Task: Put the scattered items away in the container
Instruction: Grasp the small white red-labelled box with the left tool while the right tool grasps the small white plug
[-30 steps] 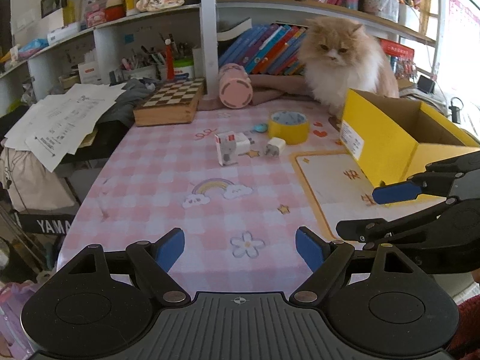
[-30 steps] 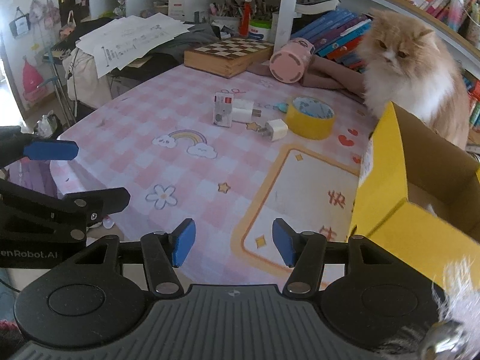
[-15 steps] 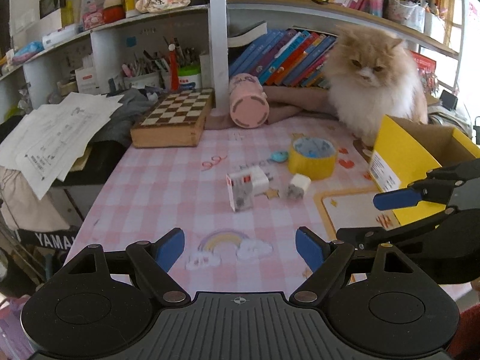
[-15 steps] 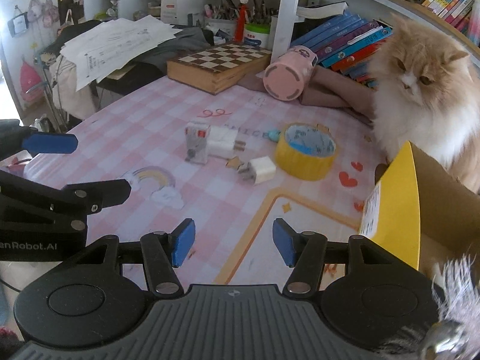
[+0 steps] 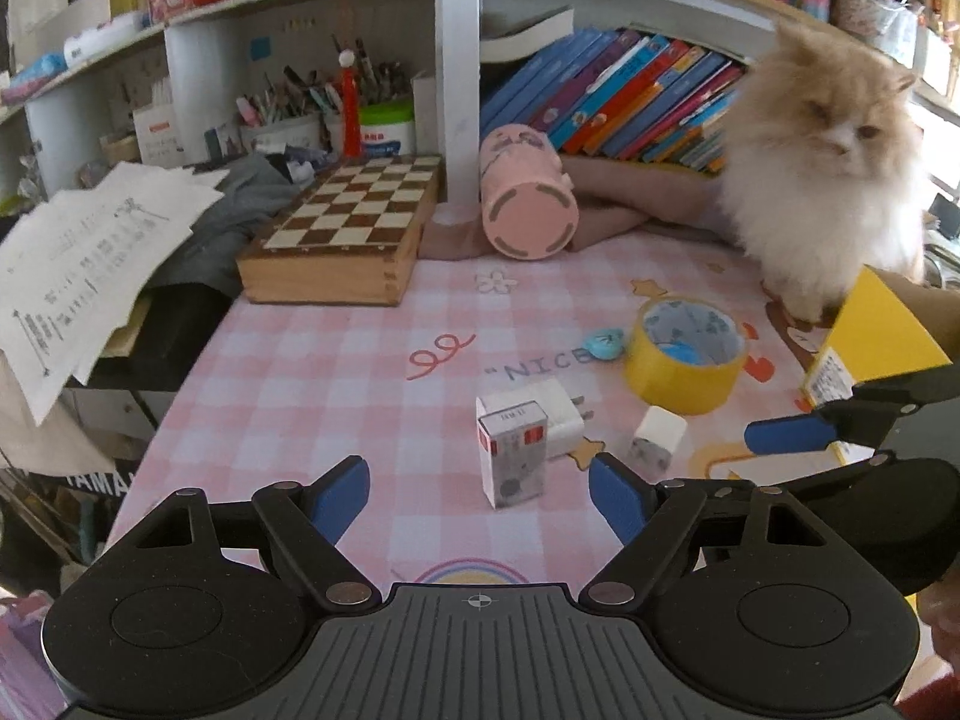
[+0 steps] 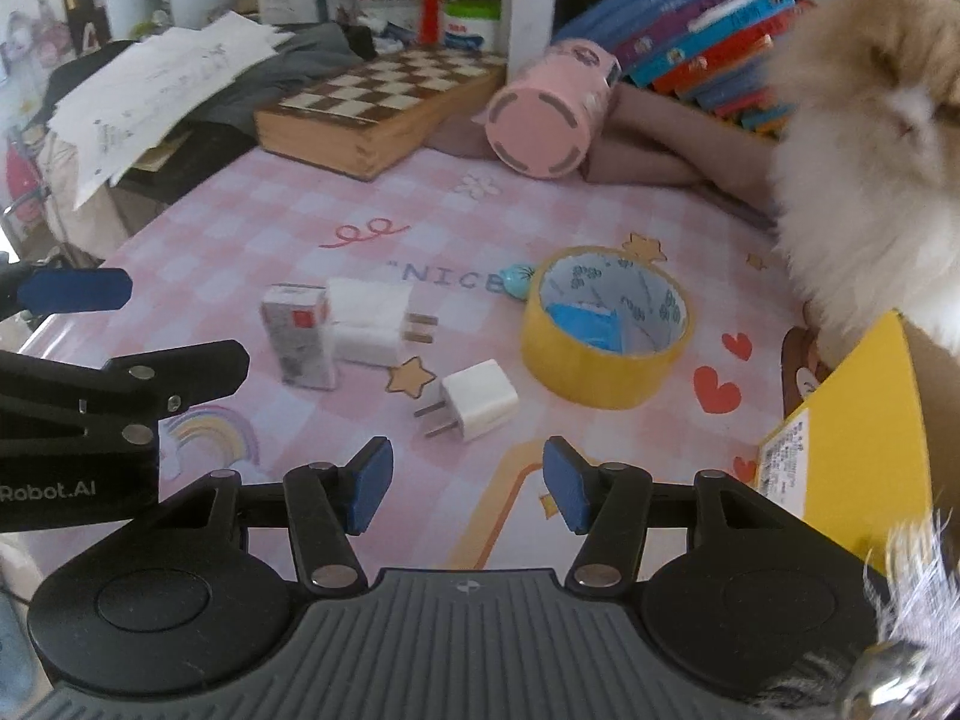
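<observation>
On the pink checked tablecloth stands a small grey-white box with a red label [image 5: 513,456] [image 6: 297,333]. A large white charger [image 5: 558,414] [image 6: 366,324] lies against it. A small white charger [image 5: 657,438] [image 6: 480,399], a yellow tape roll [image 5: 684,354] [image 6: 606,330] and a little blue item [image 5: 603,343] [image 6: 516,281] lie further right. The yellow cardboard box [image 5: 876,330] [image 6: 852,438] stands at the right edge. My left gripper [image 5: 480,498] is open, its jaws closing, with the small box just ahead of the gap. My right gripper [image 6: 468,483] is open and closing, empty, just short of the small charger.
A fluffy cat [image 5: 822,192] sits by the yellow box at the back right. A wooden chess box [image 5: 354,234], a pink cylinder on its side [image 5: 528,216] and a brown cloth line the back. Papers [image 5: 90,252] hang over the left edge.
Both grippers have moved forward over the table toward the scattered items, which now lie close ahead of the fingertips. The items themselves have not moved.
</observation>
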`<state>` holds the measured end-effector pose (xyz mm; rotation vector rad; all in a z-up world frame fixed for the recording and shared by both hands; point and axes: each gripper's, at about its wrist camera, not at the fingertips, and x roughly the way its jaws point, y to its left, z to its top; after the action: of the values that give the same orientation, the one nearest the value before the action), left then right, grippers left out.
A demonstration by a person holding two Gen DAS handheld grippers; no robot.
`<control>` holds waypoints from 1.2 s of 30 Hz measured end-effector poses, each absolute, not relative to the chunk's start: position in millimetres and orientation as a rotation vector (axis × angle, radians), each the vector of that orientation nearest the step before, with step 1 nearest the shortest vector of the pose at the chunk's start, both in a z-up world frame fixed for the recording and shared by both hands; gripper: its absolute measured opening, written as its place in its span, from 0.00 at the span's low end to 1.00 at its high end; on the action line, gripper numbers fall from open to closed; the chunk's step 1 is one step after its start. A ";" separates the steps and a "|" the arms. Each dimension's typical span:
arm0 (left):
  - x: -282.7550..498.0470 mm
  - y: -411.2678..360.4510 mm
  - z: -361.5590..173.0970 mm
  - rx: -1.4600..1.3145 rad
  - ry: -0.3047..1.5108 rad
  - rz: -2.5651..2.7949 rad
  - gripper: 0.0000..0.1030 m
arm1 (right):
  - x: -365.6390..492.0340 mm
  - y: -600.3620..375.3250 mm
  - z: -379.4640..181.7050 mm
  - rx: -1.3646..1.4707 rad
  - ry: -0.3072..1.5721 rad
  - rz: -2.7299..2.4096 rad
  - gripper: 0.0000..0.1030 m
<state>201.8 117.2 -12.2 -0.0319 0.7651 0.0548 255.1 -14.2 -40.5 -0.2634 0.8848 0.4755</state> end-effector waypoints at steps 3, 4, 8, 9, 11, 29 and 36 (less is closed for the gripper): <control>216.7 119.2 -18.7 -0.055 0.784 0.042 0.78 | 263.8 -10.3 -46.9 -0.270 0.899 0.466 0.52; 221.0 119.0 -20.8 -0.059 0.789 0.036 0.78 | 266.1 -8.9 -48.8 -0.275 0.901 0.465 0.51; 238.0 115.6 -28.2 -0.065 0.812 0.010 0.75 | 273.6 -4.0 -54.3 -0.289 0.907 0.466 0.48; 241.2 114.5 -30.0 -0.066 0.818 0.003 0.73 | 275.5 -3.0 -55.4 -0.291 0.908 0.467 0.48; 245.8 112.5 -33.4 -0.065 0.829 -0.005 0.69 | 279.0 -0.7 -57.5 -0.296 0.908 0.468 0.48; 242.6 127.5 -38.8 -0.155 0.852 0.011 0.30 | 291.0 9.5 -68.6 -0.301 0.916 0.513 0.40; 233.2 124.5 -28.7 -0.144 0.820 0.010 0.30 | 284.3 6.3 -62.9 -0.297 0.909 0.518 0.40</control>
<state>233.2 124.5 -28.7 -0.1439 0.8195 0.0105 284.3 6.3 -62.9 -0.2967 0.9086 0.5177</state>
